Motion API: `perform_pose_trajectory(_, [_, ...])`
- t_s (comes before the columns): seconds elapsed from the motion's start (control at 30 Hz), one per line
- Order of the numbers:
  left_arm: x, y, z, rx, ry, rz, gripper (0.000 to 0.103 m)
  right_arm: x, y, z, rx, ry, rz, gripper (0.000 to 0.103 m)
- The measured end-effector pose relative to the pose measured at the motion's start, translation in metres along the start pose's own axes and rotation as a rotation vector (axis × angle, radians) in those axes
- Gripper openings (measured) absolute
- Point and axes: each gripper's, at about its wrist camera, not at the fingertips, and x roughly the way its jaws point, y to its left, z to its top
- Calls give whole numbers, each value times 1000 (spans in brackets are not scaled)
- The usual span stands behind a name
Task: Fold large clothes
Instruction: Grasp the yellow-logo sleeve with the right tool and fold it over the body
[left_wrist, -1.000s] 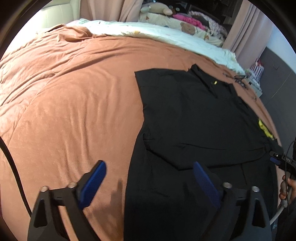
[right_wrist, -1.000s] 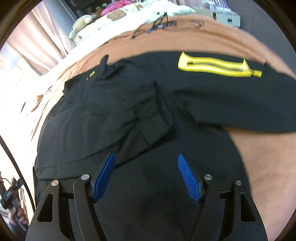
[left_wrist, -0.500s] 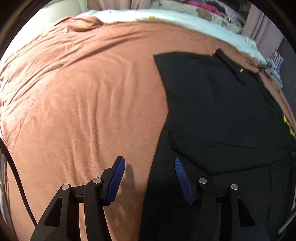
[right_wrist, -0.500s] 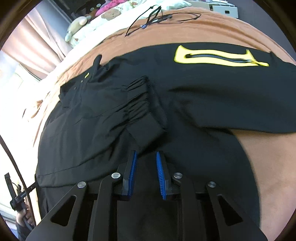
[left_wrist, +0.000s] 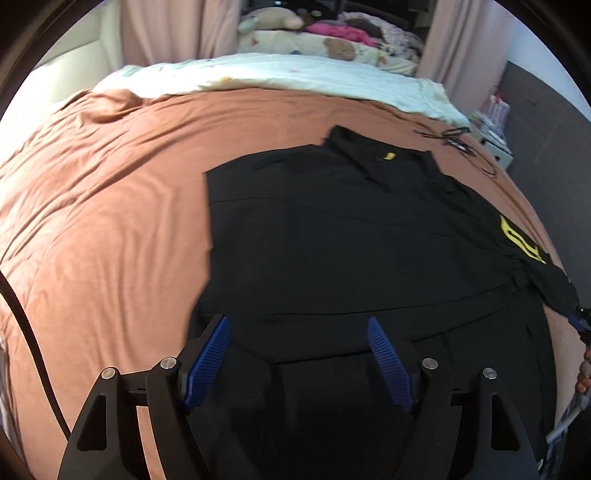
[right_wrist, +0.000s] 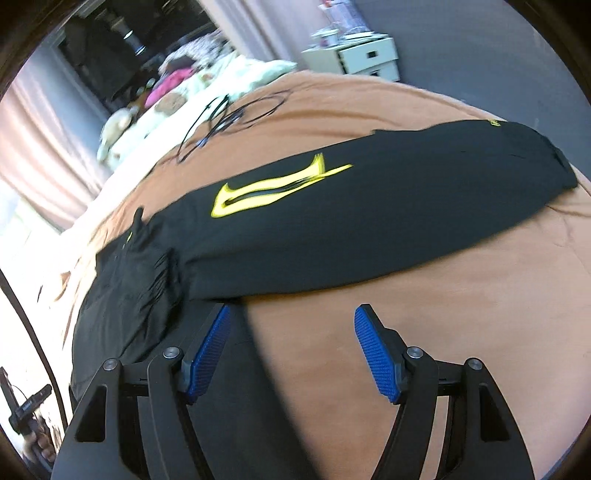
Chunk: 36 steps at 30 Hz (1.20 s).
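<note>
Jacket: a large black jacket (left_wrist: 343, 236) lies spread on the bed, on the right half of the bedspread as the left wrist camera sees it, its collar toward the far pillows.
Near sleeve: one sleeve is folded across the body; its gathered cuff (right_wrist: 162, 273) lies on the black cloth.
Far sleeve: the other sleeve (right_wrist: 388, 206) stretches out flat to the right over the bedspread, with a yellow-edged zip pocket (right_wrist: 269, 186) on it. The right wrist view is motion-blurred, so finer detail there is uncertain.
Collar tag: a small yellow tag (left_wrist: 389, 157) shows at the neck.
Left claw: the left claw (left_wrist: 299, 360) hangs over the near hem with its blue pads (left_wrist: 207, 362) spread wide, holding nothing.
Right claw: the right claw (right_wrist: 291, 356) is also spread wide and empty, over the jacket's right edge and bare bedspread just below the outstretched sleeve.
Bedspread: a rust-brown bedspread (left_wrist: 103, 206), creased, covers the bed.
Cable: a tangle of black cable (right_wrist: 229, 118) lies on the bedspread beyond the jacket.
Beyond: a pale quilt (left_wrist: 280, 77) at the head of the bed, soft toys (left_wrist: 273, 20) behind it, pink curtains (left_wrist: 162, 29), white drawers (right_wrist: 364, 59) by the wall.
</note>
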Motion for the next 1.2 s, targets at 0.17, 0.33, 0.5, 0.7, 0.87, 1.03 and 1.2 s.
perform_pose_trajectory(0.17, [12,-32,6,34,12,-38,78,-10,-38,9,104,-29,-6,54])
perform_pose_trajectory(0.33, [30,-63,11,68,26,-61,78,-1,-62,17,189,-24,-1,49])
perform_pose_trajectory(0.5, [55,-88,15,95,54,-81,78,17,-77,24,260,-10,-4,46])
perform_pose_trajectory(0.7, [81,-114,13,132,84,-102,78,27,-87,36,313,-38,23,37])
perform_pose_trajectory(0.87, [100,-127,13,158,92,-116,78,34,-81,48,242,-47,4,5])
perform_pose_trajectory(1.03, [111,-137,15,135,108,-146,78,4,-49,58,127,-126,28,0])
perform_pose_trajectory(1.2, [95,-147,11,167,85,-169,78,-39,0,71,5,-206,83,0])
